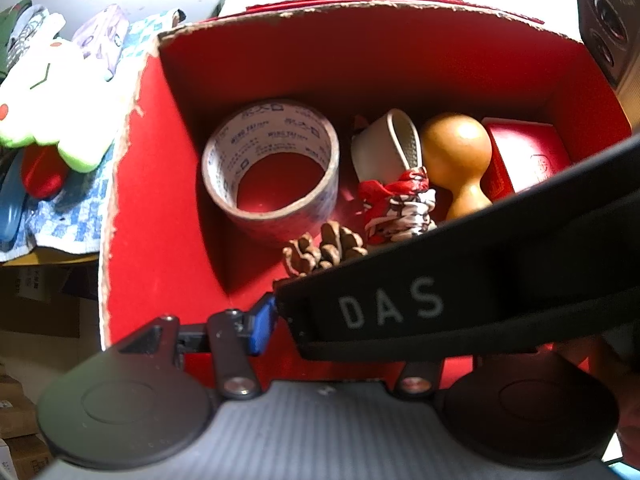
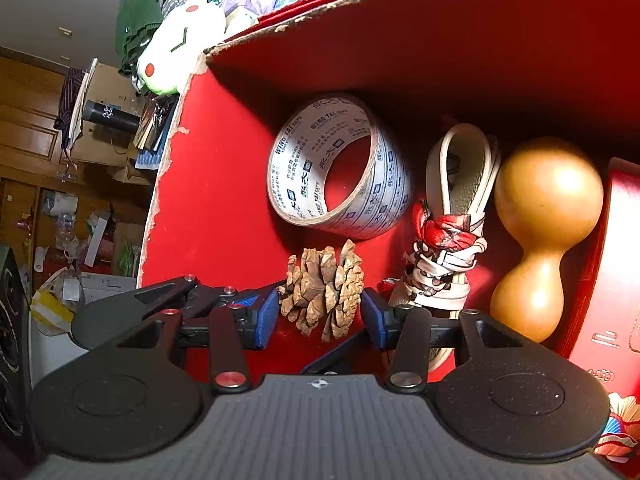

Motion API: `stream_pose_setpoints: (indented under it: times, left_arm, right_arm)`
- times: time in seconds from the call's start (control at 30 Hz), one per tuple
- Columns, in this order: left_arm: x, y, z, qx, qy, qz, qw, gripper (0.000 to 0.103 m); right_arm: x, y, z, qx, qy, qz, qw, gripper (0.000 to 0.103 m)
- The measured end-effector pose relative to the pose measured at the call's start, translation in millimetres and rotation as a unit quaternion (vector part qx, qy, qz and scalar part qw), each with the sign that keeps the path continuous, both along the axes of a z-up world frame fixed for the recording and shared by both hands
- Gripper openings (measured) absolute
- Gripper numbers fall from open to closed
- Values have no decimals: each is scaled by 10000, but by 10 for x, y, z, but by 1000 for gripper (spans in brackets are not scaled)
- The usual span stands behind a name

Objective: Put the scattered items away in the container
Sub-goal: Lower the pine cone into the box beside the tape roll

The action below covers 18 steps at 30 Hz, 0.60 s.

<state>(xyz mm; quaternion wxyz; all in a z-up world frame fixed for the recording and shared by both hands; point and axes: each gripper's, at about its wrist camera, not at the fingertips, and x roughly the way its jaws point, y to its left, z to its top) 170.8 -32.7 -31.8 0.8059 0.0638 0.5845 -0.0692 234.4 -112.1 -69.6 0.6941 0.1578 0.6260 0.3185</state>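
Inside box (image 2: 224, 208), right claw (image 2: 320, 312) grips pinecone (image 2: 324, 292) — left claw's (image 1: 360, 320) state seemingly hidden.

My blue-padded right claw (image 2: 320, 312) sits low in the red box (image 1: 160, 208), whose torn rim shows pale brown. Beside the box's left wall lies the tape roll (image 2: 340, 168), white with dark blue print. Nearer me is a tan pine cone (image 2: 324, 292). Right of it, a cream strap (image 2: 460, 176) wears a red-and-white patterned scarf (image 2: 440, 248), then an amber wooden gourd (image 2: 548, 216). My left claw holds something black, lettered grey, perhaps a case (image 1: 460, 300).
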Motion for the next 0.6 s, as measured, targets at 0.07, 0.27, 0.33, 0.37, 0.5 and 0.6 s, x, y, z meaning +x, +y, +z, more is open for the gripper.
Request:
stream_pose_setpoints:
  times: [0.07,0.27,0.33,0.37,0.5,0.6]
  left_arm:
    - [-2,-11,2,9,23,-8,10000,58]
    - [-3,-33,4,-5,138,-26,9999,58]
    - [-4,-37,5,-28,185,-27,9998,58]
    - [-6,-39,7,-38,199,-30,9998,58]
    - [-24,-58,14,-28,234,-51,9997,58]
    - [-37,-73,19,-23,273,-70,9996,58]
  right_arm:
    - [-1,-7,-1,10,4,-8,10000,49]
    - [1,-9,0,28,12,-14,10000,49]
    - [0,-14,-2,40,20,-36,10000,49]
    - [-3,-15,-2,41,18,-39,10000,49]
    - [-4,-13,-1,34,18,-48,10000,49]
    - [-3,-10,1,19,-2,-73,10000,49]
